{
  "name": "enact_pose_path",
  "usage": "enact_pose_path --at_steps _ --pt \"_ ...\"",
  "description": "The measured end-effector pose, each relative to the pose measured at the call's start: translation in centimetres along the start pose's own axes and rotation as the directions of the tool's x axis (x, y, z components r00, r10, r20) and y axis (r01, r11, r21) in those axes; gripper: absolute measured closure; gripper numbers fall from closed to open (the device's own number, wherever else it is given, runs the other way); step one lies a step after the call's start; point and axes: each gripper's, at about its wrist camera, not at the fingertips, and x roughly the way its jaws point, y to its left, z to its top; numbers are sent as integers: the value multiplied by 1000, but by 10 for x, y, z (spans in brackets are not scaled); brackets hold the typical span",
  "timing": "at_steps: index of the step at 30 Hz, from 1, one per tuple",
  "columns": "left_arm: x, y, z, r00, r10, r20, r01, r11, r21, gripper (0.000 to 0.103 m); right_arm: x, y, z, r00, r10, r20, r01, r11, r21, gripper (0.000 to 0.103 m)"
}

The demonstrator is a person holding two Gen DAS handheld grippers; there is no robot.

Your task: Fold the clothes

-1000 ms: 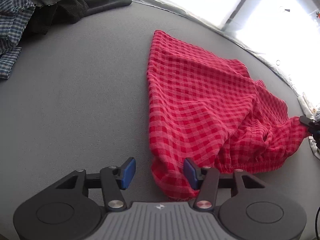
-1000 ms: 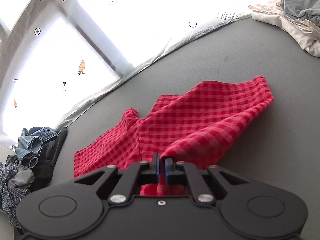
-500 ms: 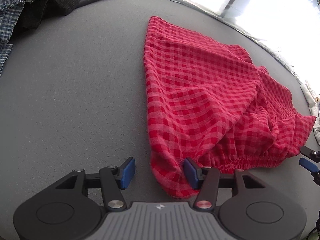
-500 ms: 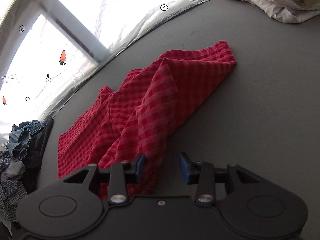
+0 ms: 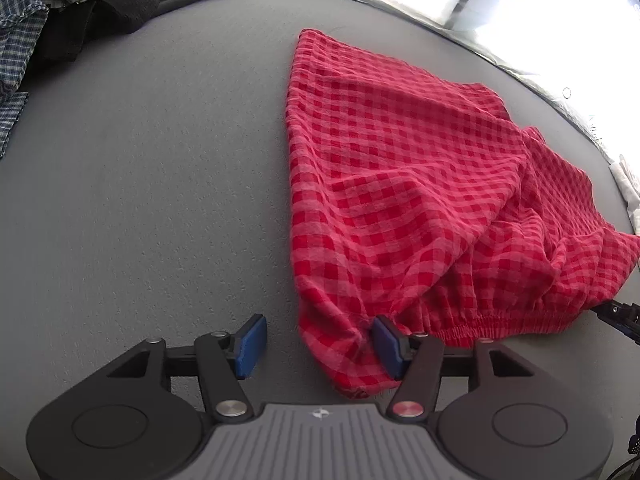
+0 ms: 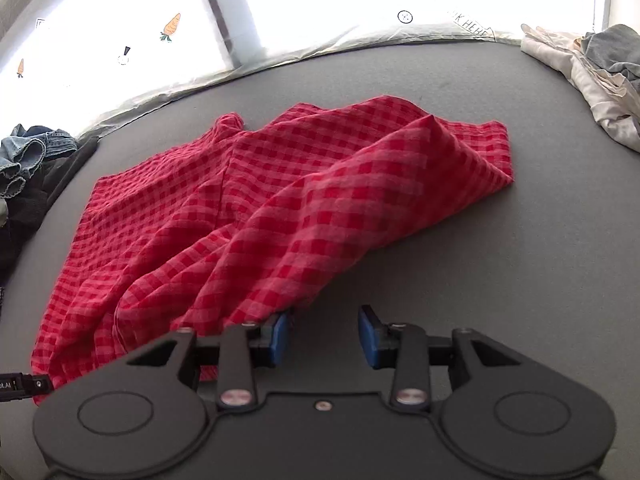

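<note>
A red gingham garment lies on the grey table surface, roughly centred between two piles of other clothing. It is partly flattened: the far portion lies smooth, while the near portion is rumpled into several raised folds. A gathered, elasticated hem runs along its near edge in the left wrist view. In the right wrist view one long ridge of cloth rises diagonally across the garment towards its far right corner.

The left gripper is spread wide. The near left corner of the garment lies between its blue pads; the right pad touches the cloth, the left pad stands apart from it over bare table. Nothing is pinched.

The right gripper is likewise spread wide and holds nothing. Its left pad sits just against the garment's near edge; its right pad is clear of the fabric, with grey table showing in the gap.

A pile of dark, denim and plaid clothes sits at the table's far left. A pile of cream and grey clothes sits at the far right.
</note>
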Motion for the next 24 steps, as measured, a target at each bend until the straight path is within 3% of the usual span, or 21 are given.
enact_pose_path --at_steps 3,15,16,17,22,24 --pt "0 0 0 1000 -9 -3 9 1000 -4 38 13 21 10 1000 5 10 -4 997 -78 64" --pt "7 -8 4 999 -32 -32 33 999 23 16 52 33 14 995 100 -24 -102 993 -61 60" --pt "7 -8 5 999 -33 -35 33 999 23 16 52 33 14 994 104 -25 -106 992 -67 65" --pt "7 -8 6 999 -31 -37 32 999 22 15 51 34 14 994 110 -29 -111 991 -76 79" --pt "7 -10 6 999 -14 -36 15 1000 20 18 40 35 6 998 66 -17 -67 993 -92 93" --pt "6 -12 4 999 20 -25 -19 999 30 27 31 26 1 999 45 -11 -45 998 -52 94"
